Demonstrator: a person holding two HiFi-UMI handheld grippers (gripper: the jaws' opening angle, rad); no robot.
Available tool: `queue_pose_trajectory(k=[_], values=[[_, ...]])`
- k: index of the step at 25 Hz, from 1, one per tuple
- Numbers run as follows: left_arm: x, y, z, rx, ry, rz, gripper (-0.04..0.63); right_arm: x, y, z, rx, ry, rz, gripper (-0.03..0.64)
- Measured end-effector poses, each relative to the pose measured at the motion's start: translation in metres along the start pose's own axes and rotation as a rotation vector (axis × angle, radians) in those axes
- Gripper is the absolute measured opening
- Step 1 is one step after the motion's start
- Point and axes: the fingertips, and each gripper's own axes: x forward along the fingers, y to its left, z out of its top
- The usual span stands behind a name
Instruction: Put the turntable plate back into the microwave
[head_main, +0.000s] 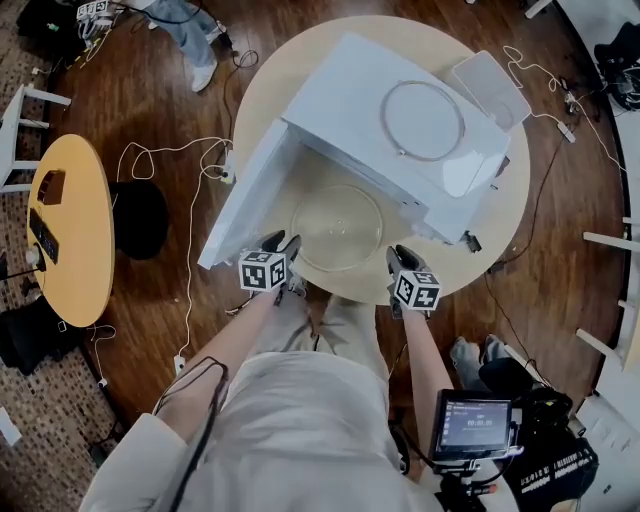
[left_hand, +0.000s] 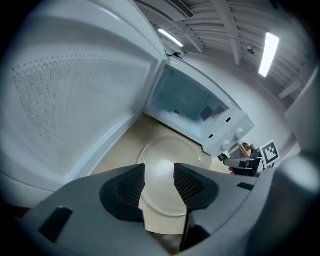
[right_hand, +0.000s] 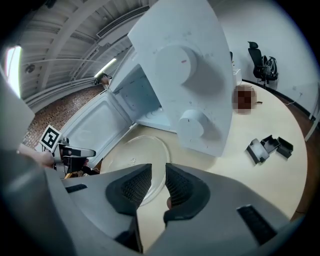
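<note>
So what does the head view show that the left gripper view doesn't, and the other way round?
Head view only: the ring lying on top of the microwave, and the yellow side table. Left gripper view only: the inside of the cavity, and the ceiling lights. Both: the glass turntable plate lying on the round table in front of the open door, and the right gripper.

- Microwave (head_main: 400, 120): white all over; door (left_hand: 65, 100) carries a fine dotted grid.
- Turntable plate (head_main: 337, 227), before the microwave: clear, colourless glass (table tint shows through).
- Table (head_main: 300, 60) under the microwave: pale beige.
- Floor (head_main: 180, 110) around the microwave's table: dark brown wood.
</note>
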Motion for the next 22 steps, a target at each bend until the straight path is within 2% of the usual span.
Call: queue_pose_trajectory(k=[9, 15, 22], values=[[0.037, 0.029, -0.021, -0.083, 0.048, 0.043, 0.173, 0.032, -0.011, -0.018, 0.022, 0.062, 0.043, 0.095], [0.05, 0.034, -0.028, -0.176, 0.044, 0.022, 0.173, 0.048, -0.007, -0.031, 0.03, 0.121, 0.078, 0.096], [0.057, 0.039, -0.027, -0.202, 0.047, 0.032, 0.173, 0.06, -0.008, -0.036, 0.074, 0.166, 0.108, 0.095]])
